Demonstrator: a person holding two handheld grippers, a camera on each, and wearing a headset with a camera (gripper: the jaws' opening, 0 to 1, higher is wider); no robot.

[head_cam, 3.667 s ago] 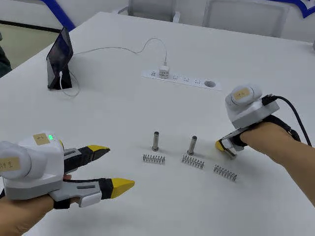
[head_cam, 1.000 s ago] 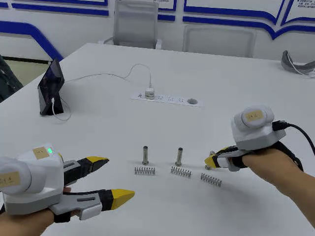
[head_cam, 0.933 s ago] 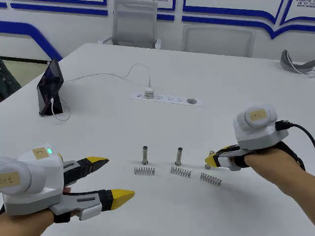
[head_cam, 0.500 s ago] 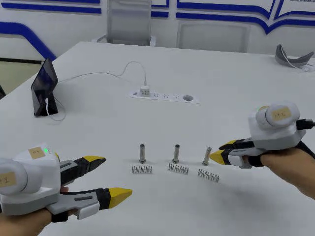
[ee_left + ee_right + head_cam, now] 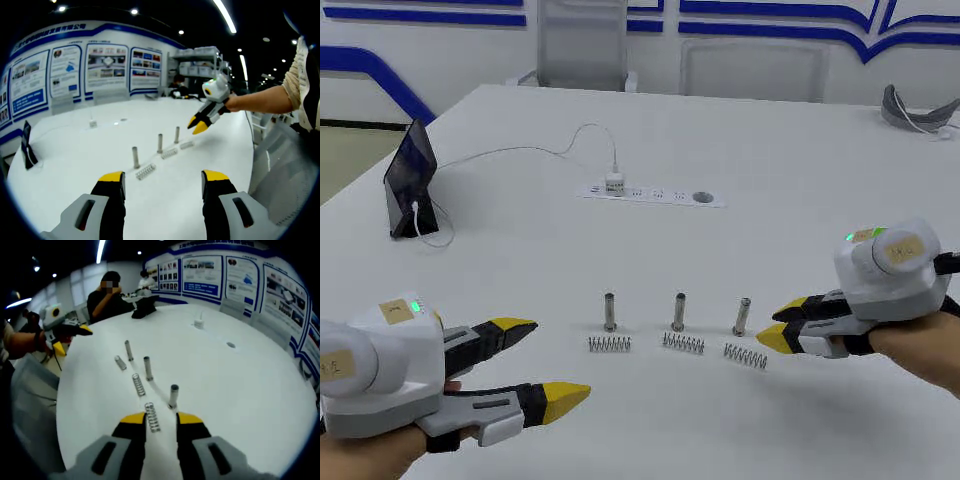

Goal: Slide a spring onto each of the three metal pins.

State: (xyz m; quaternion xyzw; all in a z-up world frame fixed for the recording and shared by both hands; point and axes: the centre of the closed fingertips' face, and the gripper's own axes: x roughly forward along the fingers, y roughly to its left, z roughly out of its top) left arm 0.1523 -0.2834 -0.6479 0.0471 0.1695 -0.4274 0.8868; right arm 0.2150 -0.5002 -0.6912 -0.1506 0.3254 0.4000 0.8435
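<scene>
Right gripper [image 5: 775, 327] with jaws slightly apart and empty, tips near the rightmost spring [image 5: 746, 355], left gripper [image 5: 552, 358] spread wide and empty by the table's [image 5: 770, 150] near edge, three upright pins [image 5: 679, 311] in a row mid-table, a spring lying flat before each.

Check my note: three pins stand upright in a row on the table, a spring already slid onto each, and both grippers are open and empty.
Wrong on the springs: the head view shows all three springs lying flat on the table, one in front of each upright pin. The left gripper and right gripper are open and empty.
</scene>
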